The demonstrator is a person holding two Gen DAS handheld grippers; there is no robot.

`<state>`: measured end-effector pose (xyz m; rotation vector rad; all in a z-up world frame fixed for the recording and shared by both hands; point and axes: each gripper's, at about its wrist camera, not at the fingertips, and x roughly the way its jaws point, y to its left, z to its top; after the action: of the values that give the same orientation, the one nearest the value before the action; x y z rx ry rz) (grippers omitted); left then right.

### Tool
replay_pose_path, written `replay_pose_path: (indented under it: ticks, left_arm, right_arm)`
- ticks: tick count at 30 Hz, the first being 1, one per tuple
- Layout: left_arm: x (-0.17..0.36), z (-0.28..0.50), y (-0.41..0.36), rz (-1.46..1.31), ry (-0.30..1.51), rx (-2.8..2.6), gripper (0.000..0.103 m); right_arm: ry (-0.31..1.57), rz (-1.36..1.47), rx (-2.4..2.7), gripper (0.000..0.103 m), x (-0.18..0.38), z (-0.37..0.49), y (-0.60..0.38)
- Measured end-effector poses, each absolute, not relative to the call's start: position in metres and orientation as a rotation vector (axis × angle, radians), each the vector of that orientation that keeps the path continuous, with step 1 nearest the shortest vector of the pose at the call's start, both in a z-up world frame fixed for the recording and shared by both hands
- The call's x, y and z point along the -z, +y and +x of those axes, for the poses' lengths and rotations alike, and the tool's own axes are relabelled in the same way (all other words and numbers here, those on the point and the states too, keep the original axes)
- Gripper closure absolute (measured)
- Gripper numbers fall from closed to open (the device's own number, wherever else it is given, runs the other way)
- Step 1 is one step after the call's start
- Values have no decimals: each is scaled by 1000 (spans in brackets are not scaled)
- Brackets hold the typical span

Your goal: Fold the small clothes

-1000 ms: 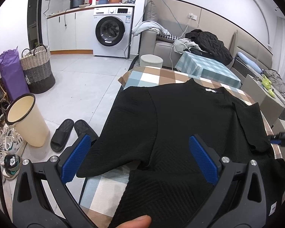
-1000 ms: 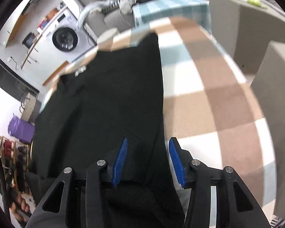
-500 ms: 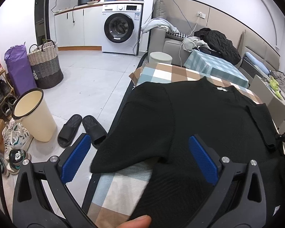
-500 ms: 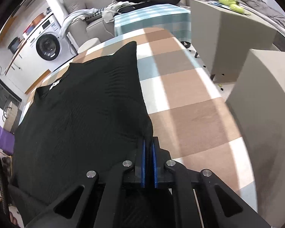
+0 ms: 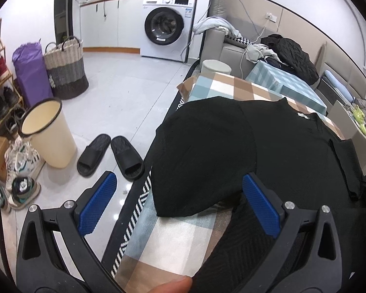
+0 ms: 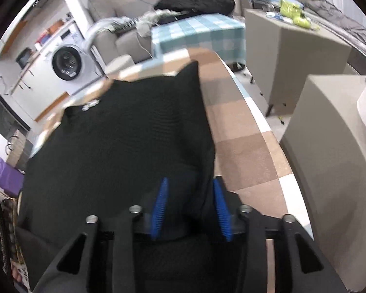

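Observation:
A black short-sleeved shirt lies flat on the checked tablecloth, collar at the far end. Its left sleeve spreads toward the table's left edge. My left gripper is open and empty, hovering above that sleeve's hem. In the right wrist view the shirt fills the table's left part, its right side folded in with a raised edge. My right gripper is open, its blue pads on either side of that raised fold, not clamping it.
The checked table ends close on the right beside beige boxes. On the floor to the left are black slippers, a cream bin, a woven basket and shoes. A washing machine and sofa stand behind.
My right gripper was shut on the shirt's right edge half a second ago and has opened. My left gripper has moved left, so more floor shows.

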<state>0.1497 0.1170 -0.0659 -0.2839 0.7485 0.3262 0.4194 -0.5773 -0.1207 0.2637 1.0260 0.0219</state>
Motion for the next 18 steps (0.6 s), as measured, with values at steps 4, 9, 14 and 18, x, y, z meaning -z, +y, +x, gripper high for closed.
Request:
replay_pose_path:
  ticks: [4,9,14,18]
  left_arm:
    - [74,141,126,-353,772,-319,1]
    - [90,133,134,-452,829,-266,28]
    - [106,137,126,-477,897,-208,36]
    - [121,150,125,-518,927,-197,36]
  right_arm:
    - [976,282,-71,58,105,400,-564]
    - [963,295,-134,57,101,383,-543]
    - [980,308,-172,57,105,372,-530]
    - [993,320,-181,57,111,372,-530]
